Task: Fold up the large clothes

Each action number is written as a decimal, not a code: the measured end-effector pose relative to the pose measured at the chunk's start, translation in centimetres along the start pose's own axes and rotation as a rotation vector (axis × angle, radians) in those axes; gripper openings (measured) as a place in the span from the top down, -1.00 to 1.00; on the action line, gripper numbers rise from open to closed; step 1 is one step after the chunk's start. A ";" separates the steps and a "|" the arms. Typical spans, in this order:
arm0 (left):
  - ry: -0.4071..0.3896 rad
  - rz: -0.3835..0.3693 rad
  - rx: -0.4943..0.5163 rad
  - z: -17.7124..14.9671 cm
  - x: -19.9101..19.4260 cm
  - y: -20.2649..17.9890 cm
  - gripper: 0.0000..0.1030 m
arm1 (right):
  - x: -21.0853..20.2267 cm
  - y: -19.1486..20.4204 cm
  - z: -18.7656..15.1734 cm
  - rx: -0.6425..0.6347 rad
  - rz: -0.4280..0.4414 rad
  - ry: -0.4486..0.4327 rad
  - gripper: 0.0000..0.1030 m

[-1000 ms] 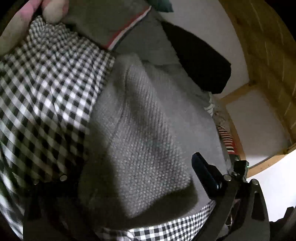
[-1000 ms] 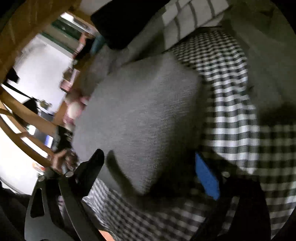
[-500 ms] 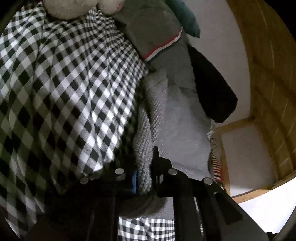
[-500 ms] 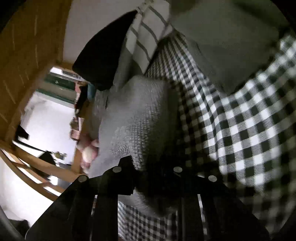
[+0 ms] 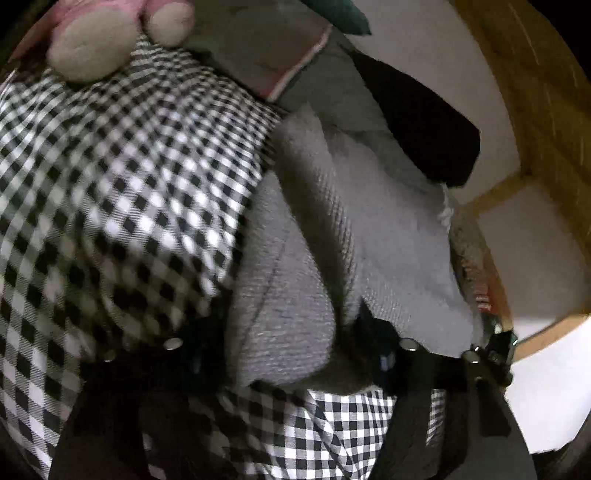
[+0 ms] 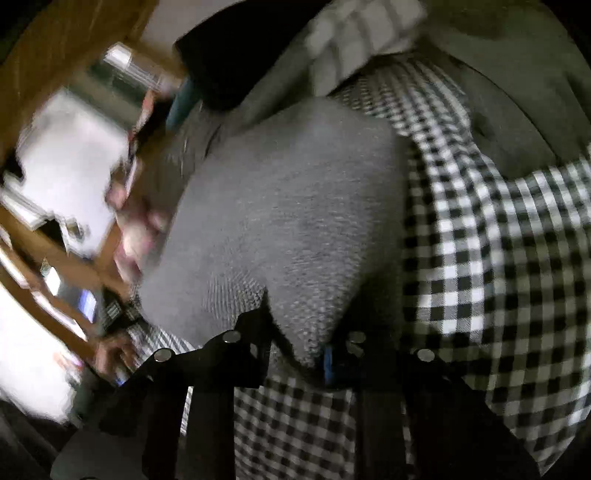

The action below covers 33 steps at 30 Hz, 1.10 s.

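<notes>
A grey knitted garment (image 5: 321, 236) lies bunched on a black-and-white checked cover (image 5: 110, 192). My left gripper (image 5: 284, 347) has its jaws partly apart, with a thick fold of the grey knit between them. In the right wrist view the same grey garment (image 6: 280, 214) lies on the checked cover (image 6: 491, 236), and my right gripper (image 6: 299, 350) holds a corner of it between its jaws. The picture is blurred by motion.
A black cloth (image 5: 424, 129), a grey cloth with a red-and-white edge (image 5: 266, 48) and a beige plush toy (image 5: 92, 48) lie at the far side. A striped cloth (image 6: 365, 29) lies beyond. A wooden bed frame (image 5: 546, 110) rises at the right.
Both grippers shut on the grey garment's edge half a second ago. Now their jaws stand wider, with a thicker fold between them, and the garment has shifted.
</notes>
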<state>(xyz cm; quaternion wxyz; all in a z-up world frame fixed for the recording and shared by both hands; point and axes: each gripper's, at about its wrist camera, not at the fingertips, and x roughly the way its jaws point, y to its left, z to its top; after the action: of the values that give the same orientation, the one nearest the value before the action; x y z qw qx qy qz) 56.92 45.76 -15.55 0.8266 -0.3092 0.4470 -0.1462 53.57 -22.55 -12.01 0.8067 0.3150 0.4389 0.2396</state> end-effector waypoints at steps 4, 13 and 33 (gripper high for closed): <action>-0.025 -0.029 -0.056 -0.4 -1.9 2.8 0.10 | -1.0 -3.1 -0.7 0.115 0.050 -0.044 0.69; -0.088 0.054 0.123 -1.1 -4.7 -4.7 -0.89 | -3.0 3.2 0.3 -0.110 -0.152 -0.064 -0.95; -0.309 -0.379 -0.820 -14.1 -0.3 -4.7 -0.89 | 0.7 10.4 -8.3 -0.144 0.016 -0.031 -0.95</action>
<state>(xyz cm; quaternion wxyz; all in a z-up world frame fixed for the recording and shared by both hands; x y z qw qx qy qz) 45.25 36.92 -18.14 0.6519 -0.7041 0.2756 -0.0584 45.68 -12.50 -8.40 0.8320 0.2634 0.4052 0.2723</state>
